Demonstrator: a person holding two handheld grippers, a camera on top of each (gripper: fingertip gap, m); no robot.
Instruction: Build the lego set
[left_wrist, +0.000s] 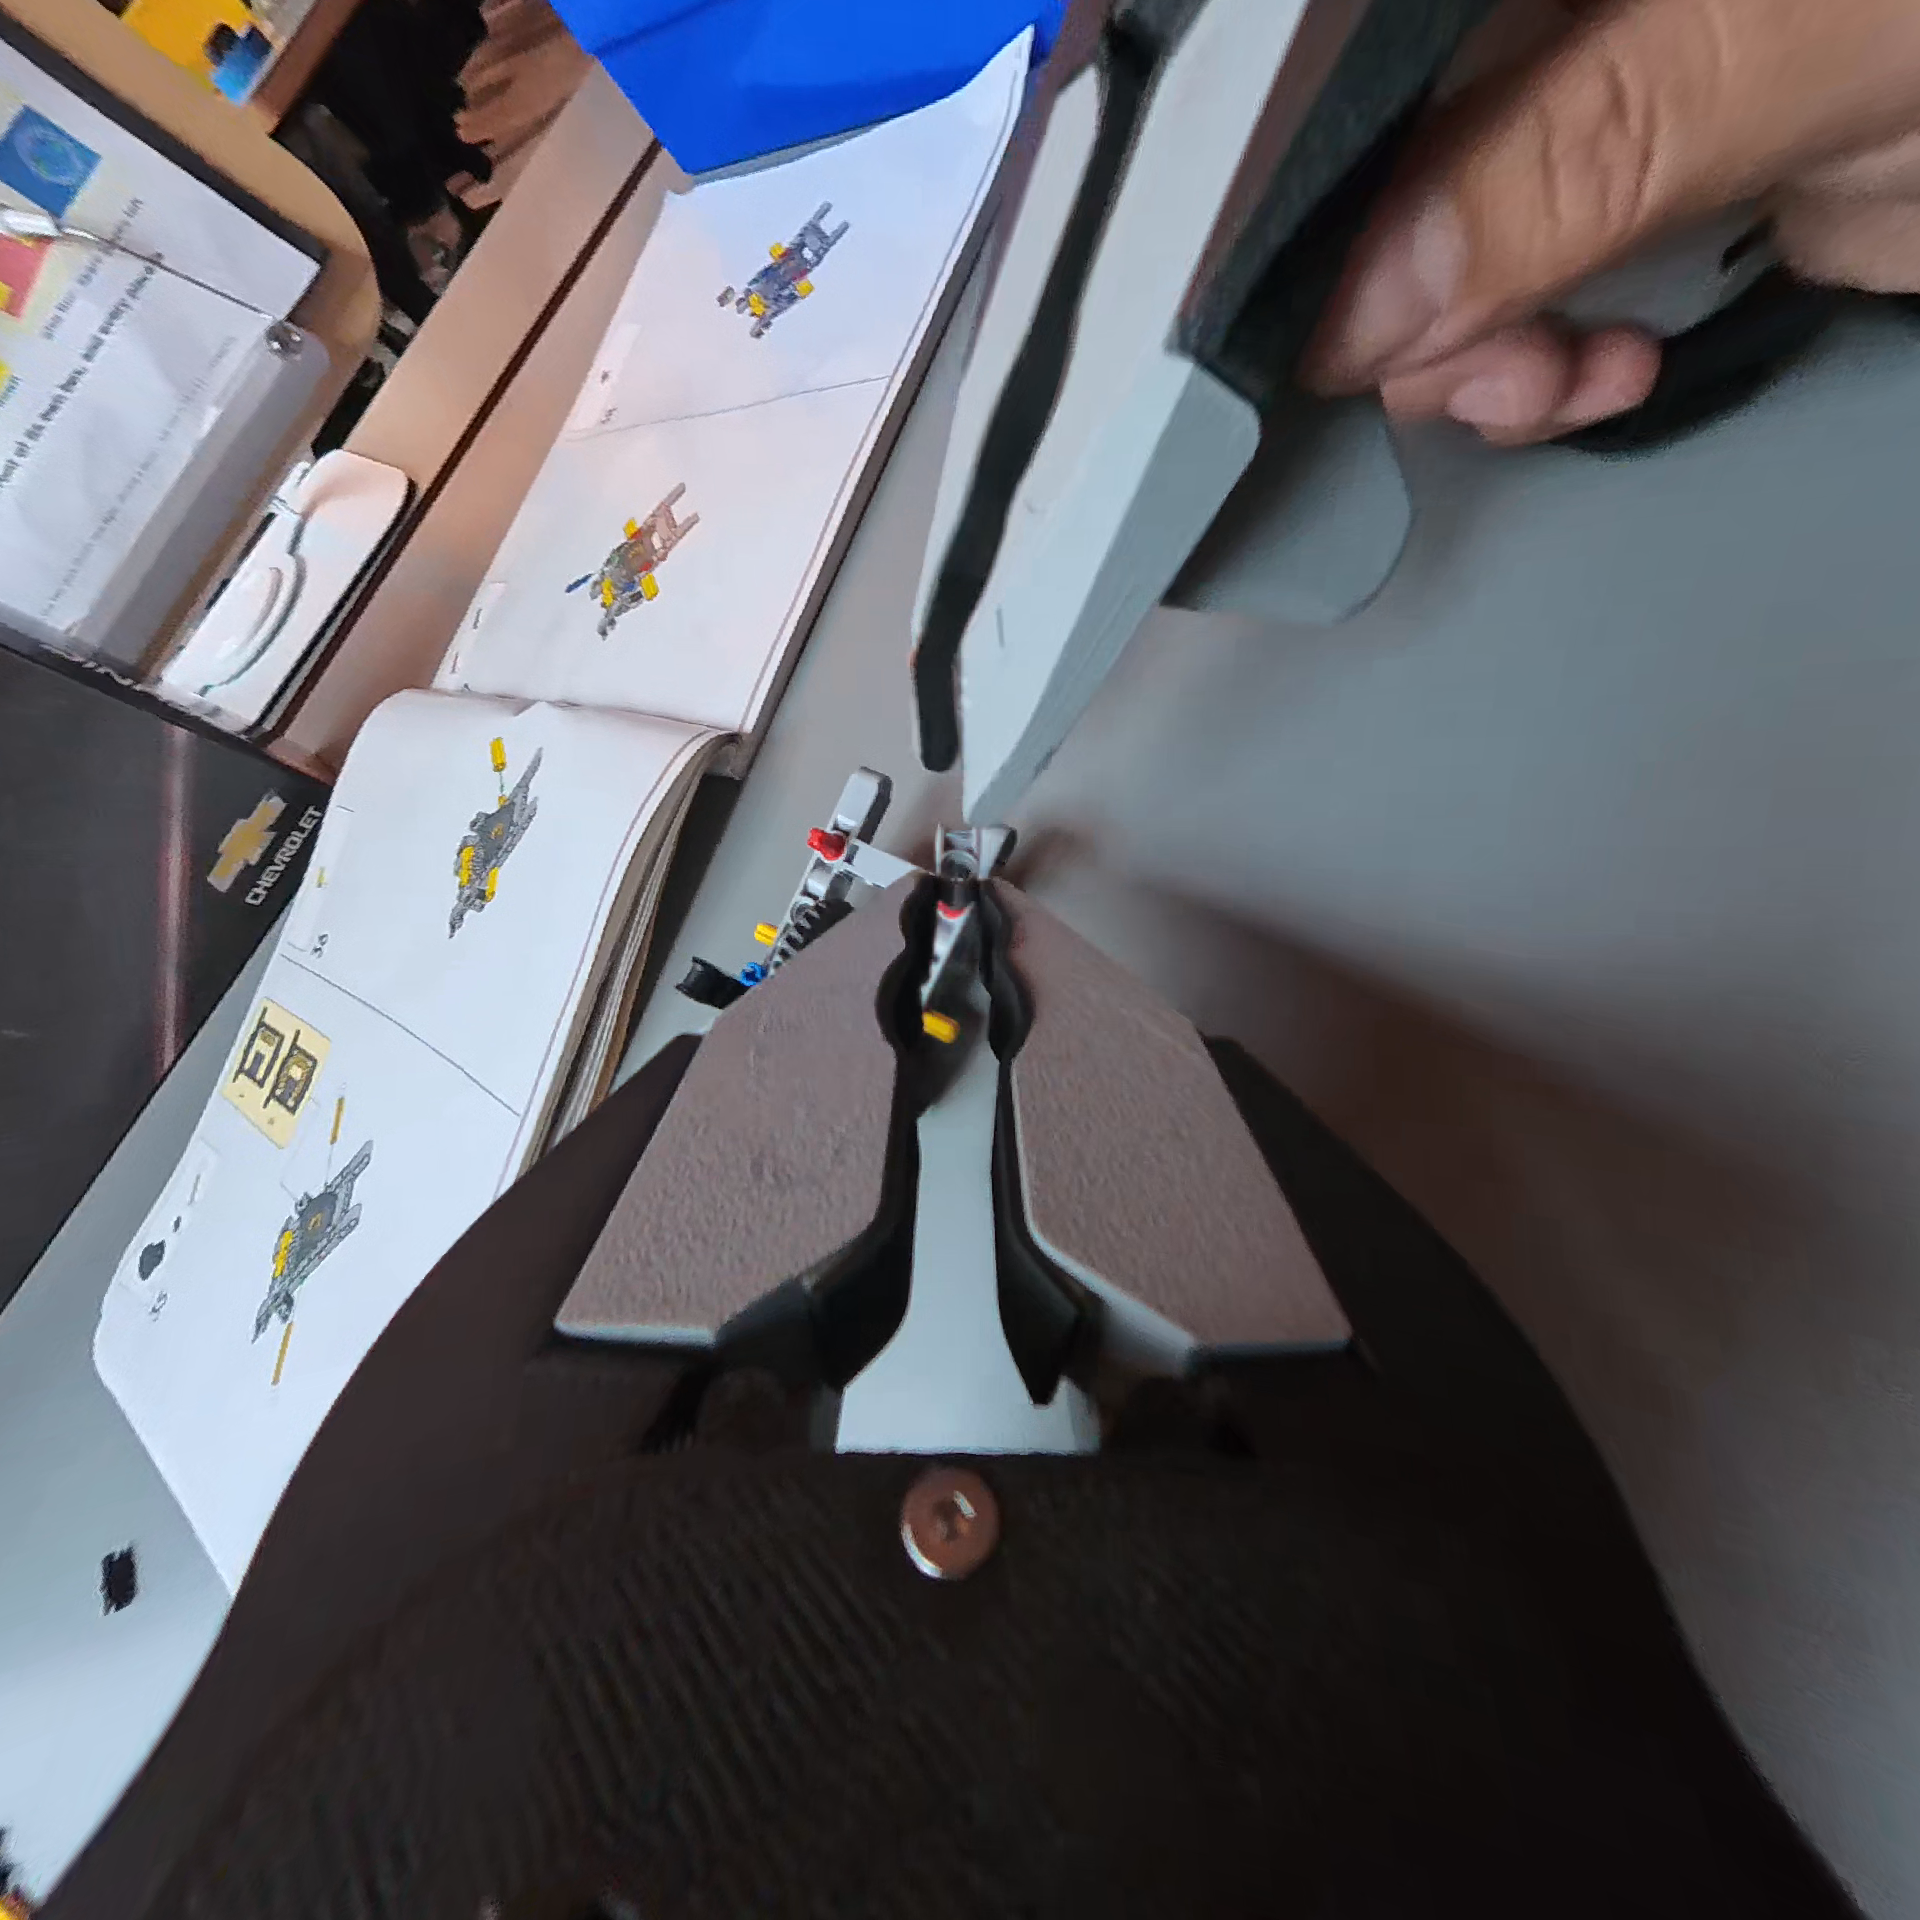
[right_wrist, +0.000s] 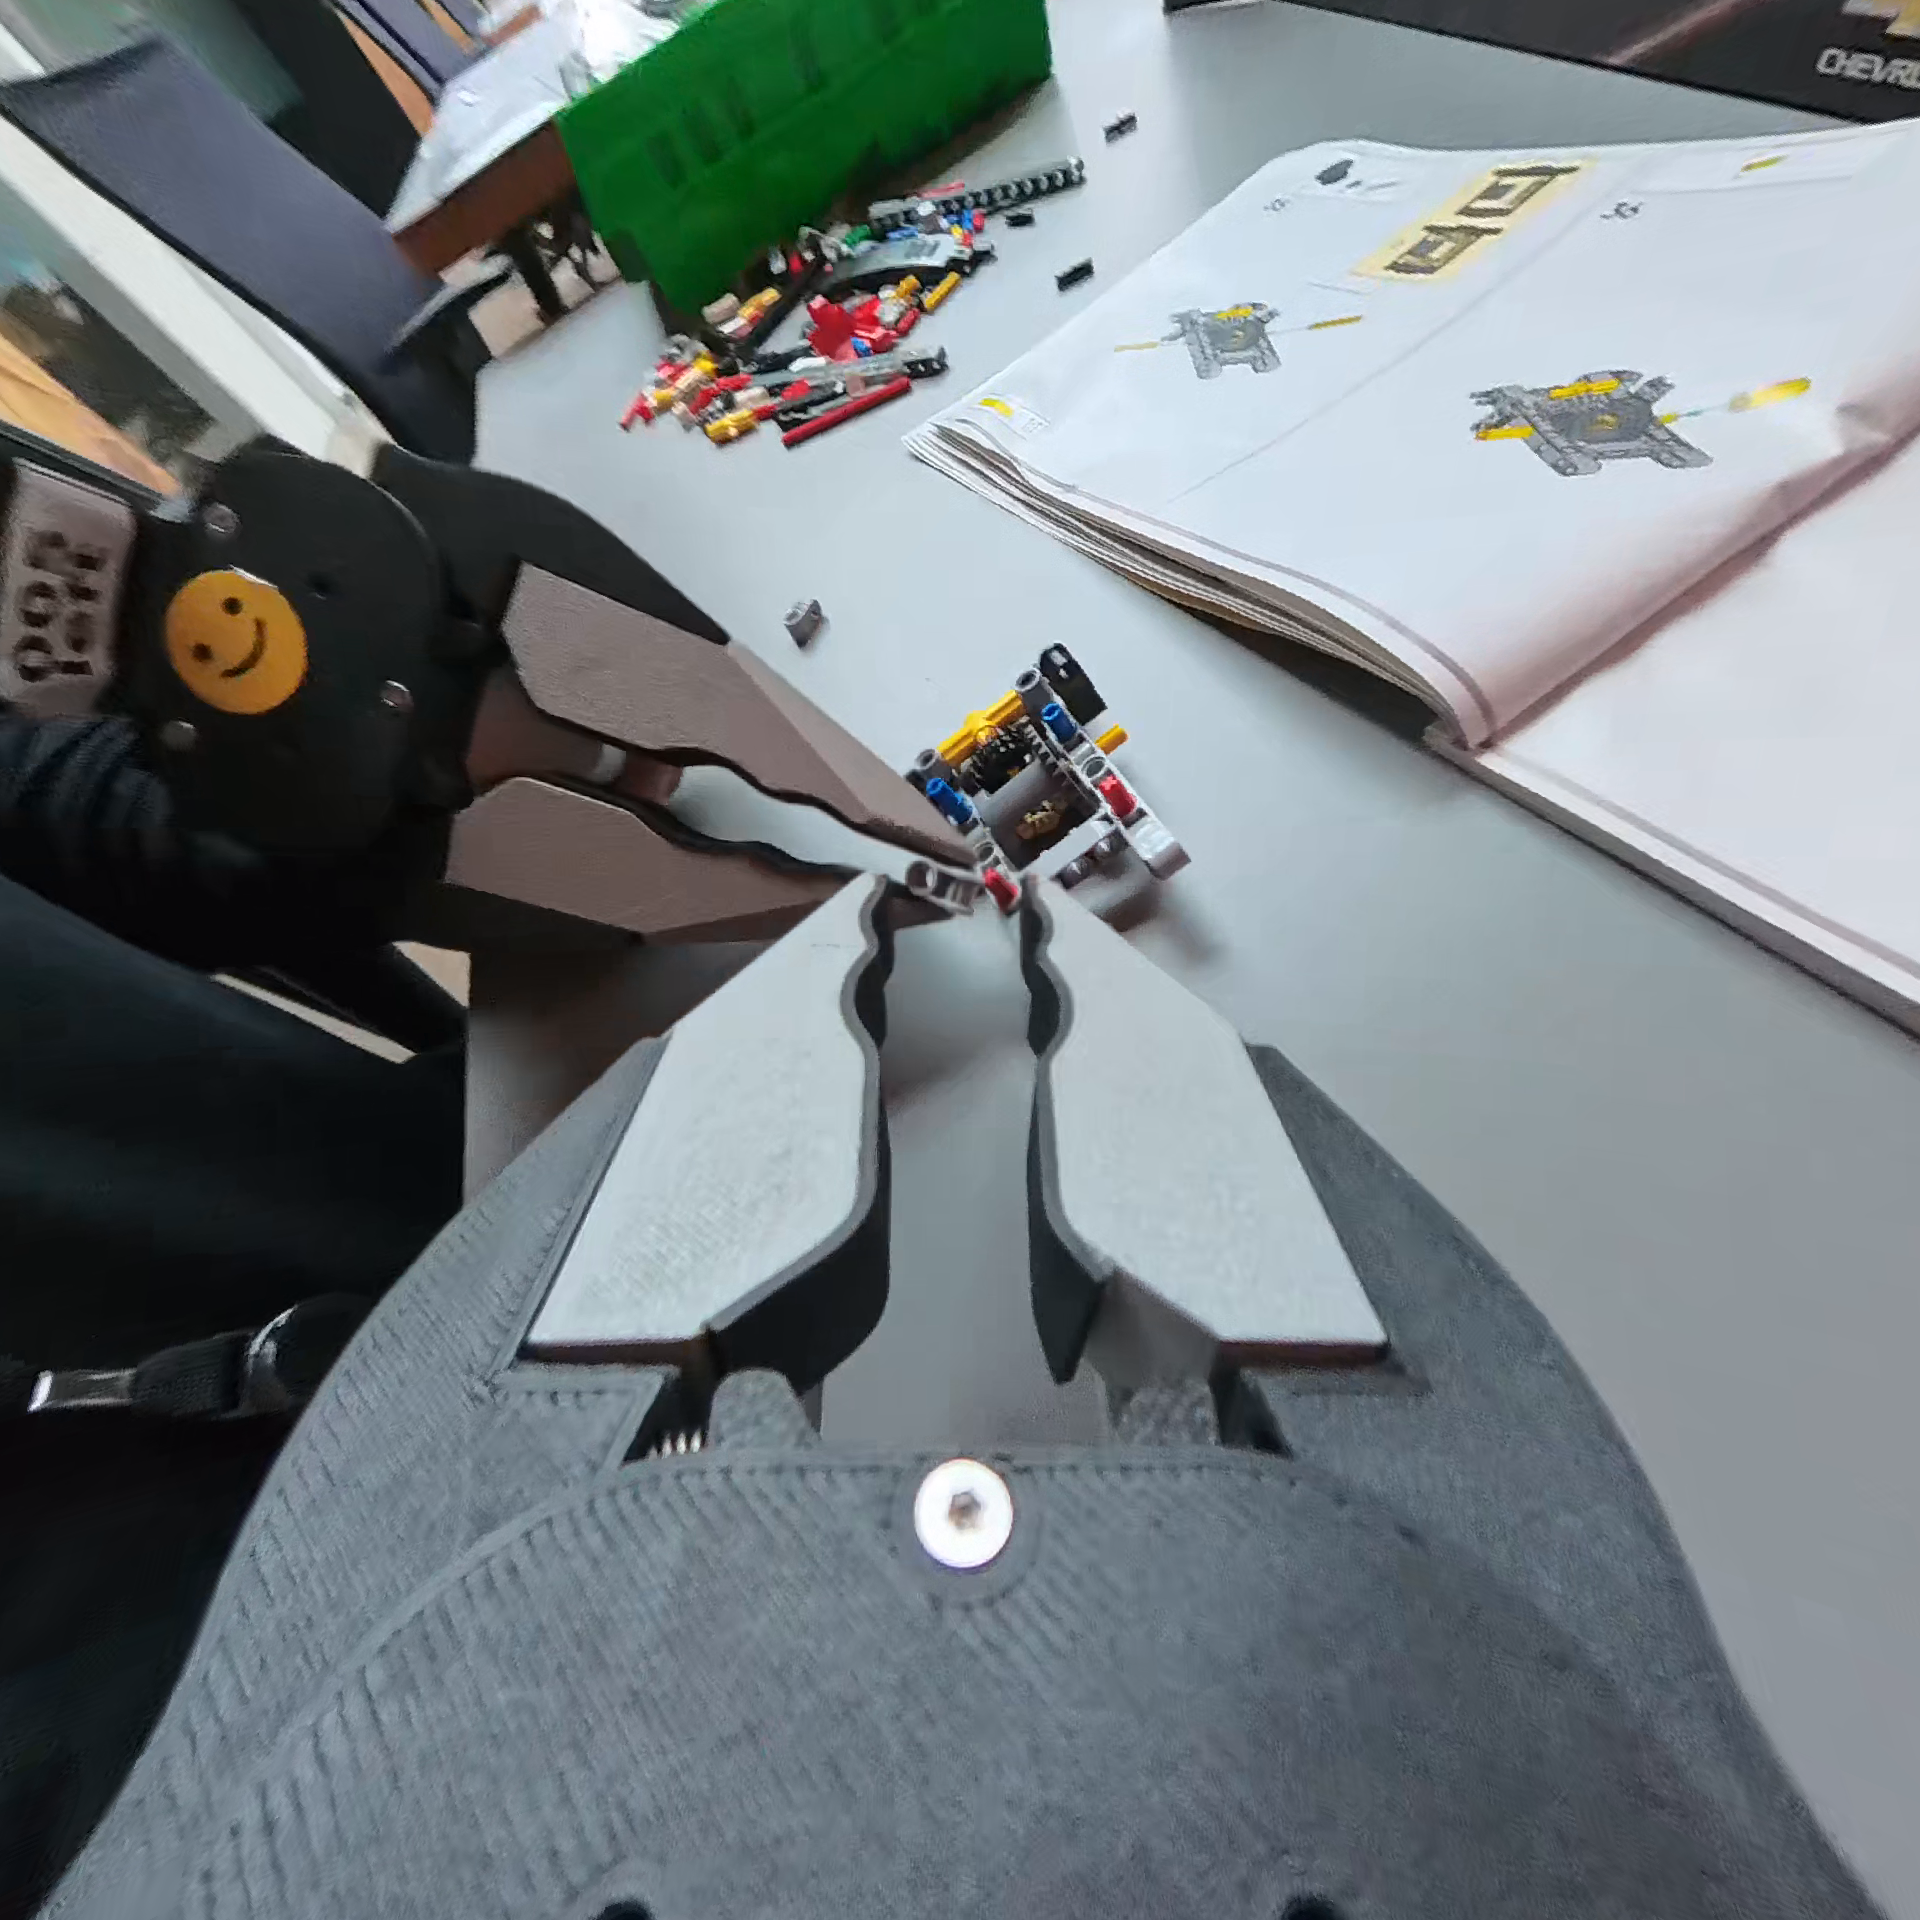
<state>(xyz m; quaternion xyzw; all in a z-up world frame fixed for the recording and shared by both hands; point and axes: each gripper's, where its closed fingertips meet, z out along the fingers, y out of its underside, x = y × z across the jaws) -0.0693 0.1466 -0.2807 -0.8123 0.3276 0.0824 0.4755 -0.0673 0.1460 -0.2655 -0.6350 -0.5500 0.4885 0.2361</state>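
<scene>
Looking along the left gripper (left_wrist: 951, 914) in the left wrist view: brown fingers (left_wrist: 790, 1122) drawn nearly together at centre frame, pinching a small grey lego piece (left_wrist: 948, 951) with a red pin and a yellow pin on it. Just beyond the tips, at centre, the partly built lego assembly (left_wrist: 831, 883), grey beams with red, yellow and blue pins, resting on the grey table (left_wrist: 1558, 1039). Reaching down from the upper right, the right gripper (left_wrist: 971, 790), grey-fingered, held by a bare hand (left_wrist: 1621, 208), tips meeting the same piece. Along the left side, an open instruction booklet (left_wrist: 436, 987), with a dark box (left_wrist: 94, 935) at the left edge and a blue bin (left_wrist: 790, 73) at the top

Looking along the right gripper (right_wrist: 951, 894) in the right wrist view: grey fingers (right_wrist: 727, 1143) slightly parted further back, converging at centre frame around the red end of the small grey lego piece (right_wrist: 951, 885); firm grip or mere touch, cannot tell. Coming in from the left, the left gripper (right_wrist: 914, 862), closed on the other end of that piece. Just above centre, the lego assembly (right_wrist: 1039, 779) sitting on the table (right_wrist: 1455, 1143). At upper centre, a heap of loose lego parts (right_wrist: 821, 332) beside a green bin (right_wrist: 800, 125); at upper right, the instruction booklet (right_wrist: 1455, 416) lying open
</scene>
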